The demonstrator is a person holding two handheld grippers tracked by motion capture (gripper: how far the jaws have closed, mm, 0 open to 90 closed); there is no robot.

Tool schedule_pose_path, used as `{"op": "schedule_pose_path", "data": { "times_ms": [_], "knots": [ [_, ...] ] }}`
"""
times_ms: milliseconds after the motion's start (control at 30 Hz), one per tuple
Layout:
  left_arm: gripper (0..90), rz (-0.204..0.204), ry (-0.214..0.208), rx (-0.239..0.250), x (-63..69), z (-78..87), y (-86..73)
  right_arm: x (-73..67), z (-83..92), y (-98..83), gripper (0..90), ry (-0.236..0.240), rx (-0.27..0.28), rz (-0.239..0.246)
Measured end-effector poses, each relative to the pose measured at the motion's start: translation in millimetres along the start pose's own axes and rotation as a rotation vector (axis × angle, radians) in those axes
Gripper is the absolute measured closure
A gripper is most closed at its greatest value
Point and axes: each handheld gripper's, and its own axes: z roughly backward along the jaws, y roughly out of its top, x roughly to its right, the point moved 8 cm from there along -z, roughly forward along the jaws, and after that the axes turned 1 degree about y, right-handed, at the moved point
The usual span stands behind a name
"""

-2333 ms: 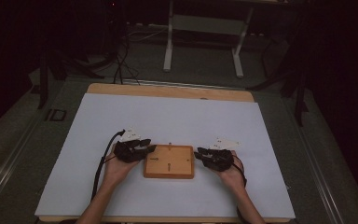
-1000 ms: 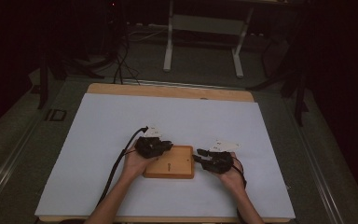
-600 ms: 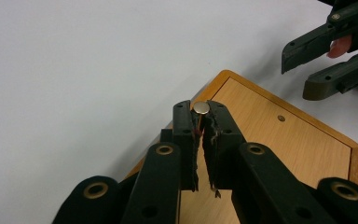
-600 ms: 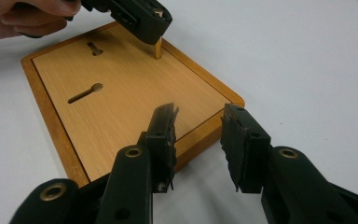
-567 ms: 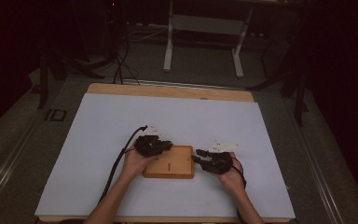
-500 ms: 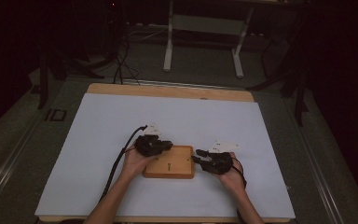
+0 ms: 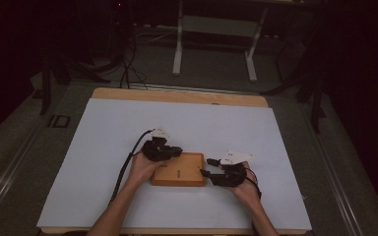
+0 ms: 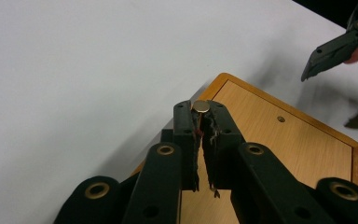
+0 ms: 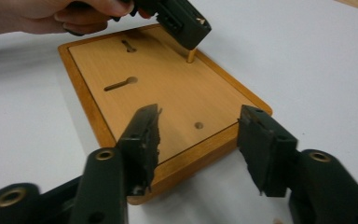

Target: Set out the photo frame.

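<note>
While the left hand-held gripper [image 8: 200,122] pinches a brass peg [image 8: 201,107] over the wooden board's [image 9: 168,93] corner, the right hand-held gripper [image 9: 198,140], jaws just opening, straddles its near edge untouched.

Dim room, grey floor [image 7: 216,81], white-legged stand [image 7: 214,29] beyond white-topped table [image 7: 103,147].

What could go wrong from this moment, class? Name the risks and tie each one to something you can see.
1. The left gripper pinches only the top of a thin brass pin standing at a corner of the wooden board; the pin could tilt or slip as it is worked.
2. The right gripper has just been opening and its jaws stand apart at the near edge without clamping, so the board may slide on the smooth white table.
</note>
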Motion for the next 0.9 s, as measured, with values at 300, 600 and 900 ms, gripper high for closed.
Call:
{"op": "schedule_pose_path", "data": {
  "times_ms": [300,600,900],
  "knots": [
    [84.7,0.014,-0.015,-0.018,-1.9,-0.6,1.8,-13.8,-3.7,-5.7,31.1,0.034,-0.038,0.028],
    [84.8,0.034,-0.024,-0.034,-3.4,-1.1,3.1,-18.2,-15.2,-18.4,12.0,0.028,-0.117,0.033],
    [84.8,0.040,-0.029,-0.051,-4.6,-1.4,4.2,-16.7,-22.4,-25.6,10.8,-0.008,-0.158,0.074]
  ]
}}
